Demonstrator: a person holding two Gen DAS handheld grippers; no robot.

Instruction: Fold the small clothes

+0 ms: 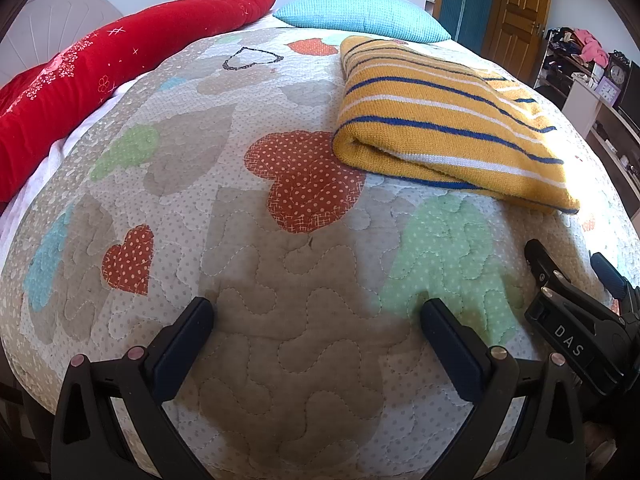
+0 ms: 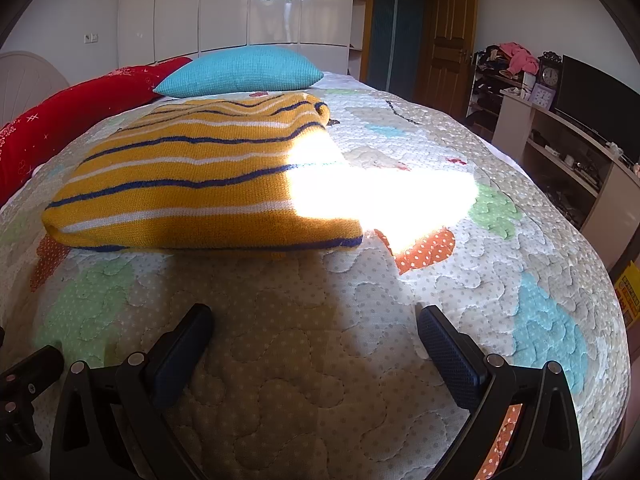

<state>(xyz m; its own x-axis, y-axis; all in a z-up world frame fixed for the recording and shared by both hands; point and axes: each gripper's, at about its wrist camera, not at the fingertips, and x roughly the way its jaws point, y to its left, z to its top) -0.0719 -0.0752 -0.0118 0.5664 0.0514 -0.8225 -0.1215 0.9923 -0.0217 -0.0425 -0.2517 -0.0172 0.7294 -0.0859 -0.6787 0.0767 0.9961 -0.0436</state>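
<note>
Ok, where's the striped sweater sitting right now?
The folded striped sweater lies on the quilt, ahead and right in the left wrist view, ahead-left in the right wrist view, just short of the blue pillow.

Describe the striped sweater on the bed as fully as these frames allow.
The striped sweater is a mustard-yellow knit with thin navy and white stripes, folded into a thick, flat rectangle with a rounded fold on its left side. It lies on the heart-patterned quilt, in front of a turquoise pillow. Sunlight washes out its right end. Both sets of tongs, left and right, are open and apart from it; nothing but the quilt touches it.
</note>
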